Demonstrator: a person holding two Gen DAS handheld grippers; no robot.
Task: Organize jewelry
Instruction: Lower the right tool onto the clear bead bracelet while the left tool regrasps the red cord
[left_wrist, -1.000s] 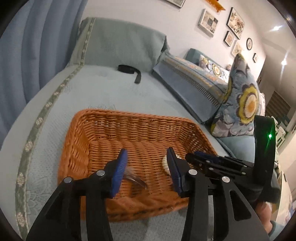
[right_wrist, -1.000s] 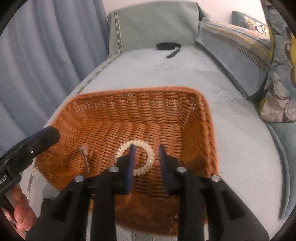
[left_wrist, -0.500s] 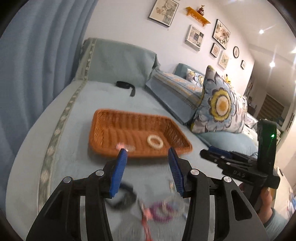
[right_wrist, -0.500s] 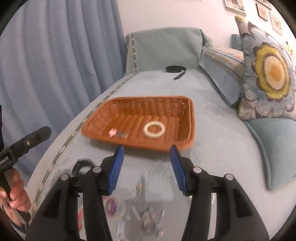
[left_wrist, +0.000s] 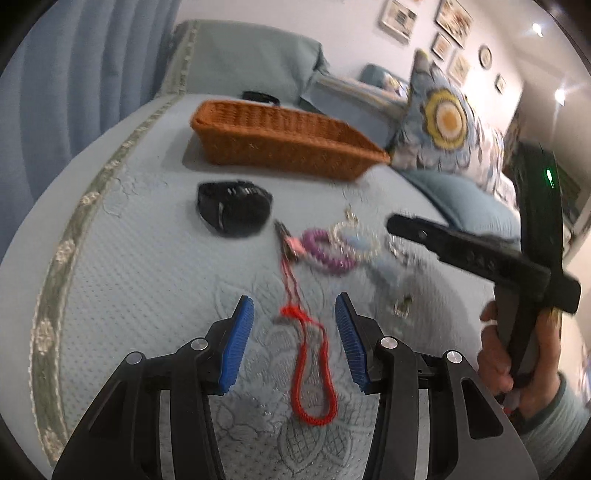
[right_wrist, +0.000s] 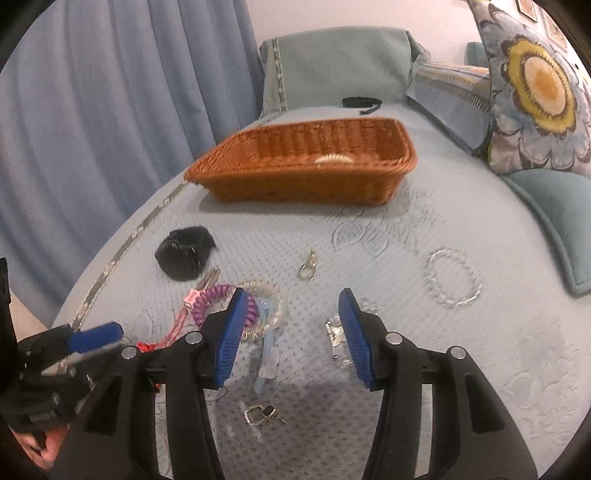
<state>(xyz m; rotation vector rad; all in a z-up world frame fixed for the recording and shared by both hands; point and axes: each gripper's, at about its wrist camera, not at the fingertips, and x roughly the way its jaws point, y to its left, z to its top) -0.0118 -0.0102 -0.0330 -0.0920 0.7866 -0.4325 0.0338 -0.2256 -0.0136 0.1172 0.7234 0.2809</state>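
Over the scattered pieces short of the basket (right_wrist: 295, 184), we held left gripper (left_wrist: 294, 343) and right gripper (right_wrist: 291, 338) with jaws apart and empty, judging the red cord (left_wrist: 312, 373) next to pinch.

Around me: pale blue embroidered sofa cover (right_wrist: 461, 229) with patterned trim, blue pleated curtain (right_wrist: 110, 110) to one side, floral cushion (right_wrist: 535, 92) against the backrest, framed pictures (left_wrist: 399, 16) on a white wall, and what seem to be ceiling spotlights (left_wrist: 537, 29).
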